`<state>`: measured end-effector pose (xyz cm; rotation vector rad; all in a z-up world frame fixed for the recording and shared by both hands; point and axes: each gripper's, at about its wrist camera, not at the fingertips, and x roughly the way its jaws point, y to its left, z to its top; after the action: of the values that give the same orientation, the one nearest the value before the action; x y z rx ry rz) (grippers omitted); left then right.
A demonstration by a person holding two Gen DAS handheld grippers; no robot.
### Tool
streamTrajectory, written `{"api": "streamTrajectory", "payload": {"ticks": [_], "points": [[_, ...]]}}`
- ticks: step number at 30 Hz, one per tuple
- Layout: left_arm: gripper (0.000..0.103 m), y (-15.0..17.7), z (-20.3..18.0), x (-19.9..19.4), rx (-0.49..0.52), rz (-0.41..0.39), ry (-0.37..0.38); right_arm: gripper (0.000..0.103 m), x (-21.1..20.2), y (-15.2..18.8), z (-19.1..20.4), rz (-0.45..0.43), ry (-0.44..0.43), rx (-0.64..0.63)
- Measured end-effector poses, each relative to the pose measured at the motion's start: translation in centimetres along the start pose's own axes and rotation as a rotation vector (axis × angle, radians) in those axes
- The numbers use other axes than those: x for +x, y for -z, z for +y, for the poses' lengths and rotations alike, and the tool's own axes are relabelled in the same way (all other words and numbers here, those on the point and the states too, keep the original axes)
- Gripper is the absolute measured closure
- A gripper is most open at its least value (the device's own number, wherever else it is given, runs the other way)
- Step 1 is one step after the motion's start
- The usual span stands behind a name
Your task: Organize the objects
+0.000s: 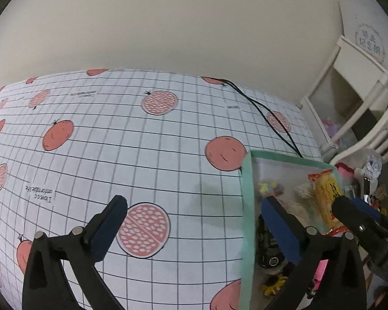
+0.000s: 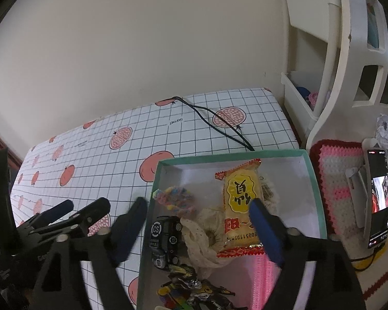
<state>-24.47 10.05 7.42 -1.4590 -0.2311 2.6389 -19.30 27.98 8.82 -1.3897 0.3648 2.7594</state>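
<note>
**Both claws spread wide over a box of light, soft odds and ends**

The green-rimmed box point(image 2: 313, 178) sits on the checked table point(image 2: 132, 152), toward 5 o'clock in the right wrist view. Inside lie a yellow snack packet point(image 2: 241, 201) at the middle, a cream lace scrunchie point(image 2: 201, 235) just beside it at 7 o'clock, a pastel hair tie point(image 2: 174, 197) at 9 o'clock, and a black toy car point(image 2: 165, 237) below that.

The packet looks light, crinkly and slick, and its contents could crush; the sealed red ends seem the safest hold. The scrunchie should be soft and forgiving anywhere.

The right claw point(image 2: 194, 227) gapes fully and grips nothing, its fingers straddling the box's left wall. The left claw point(image 1: 191, 222) is equally wide and empty, its right finger over the box's near edge.
</note>
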Motion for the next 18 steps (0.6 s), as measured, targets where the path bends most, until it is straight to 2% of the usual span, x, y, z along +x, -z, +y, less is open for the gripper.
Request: {"api": "streamTrajectory", "payload": {"ticks": [1, 2, 10, 18], "points": [[0.0, 0.0, 0.2, -0.1, -0.004, -0.002, -0.004, 0.002, 0.0, 0.0, 0.0, 0.0, -0.002, 0.002], [0.0, 0.0, 0.4, -0.1, -0.01, -0.004, -0.012, 0.001, 0.0, 0.0, 0.0, 0.0, -0.002, -0.001], [0.0, 0.1, 1.8, -1.1, -0.084, -0.009, 0.017, 0.0, -0.4, 0.3, 0.4, -0.001, 0.01, -0.03], [0.0, 1.1, 2.8, -3.7, -0.087, -0.057, -0.04, 0.0, -2.3, 0.5, 1.5, -0.041, 0.002, -0.048]]}}
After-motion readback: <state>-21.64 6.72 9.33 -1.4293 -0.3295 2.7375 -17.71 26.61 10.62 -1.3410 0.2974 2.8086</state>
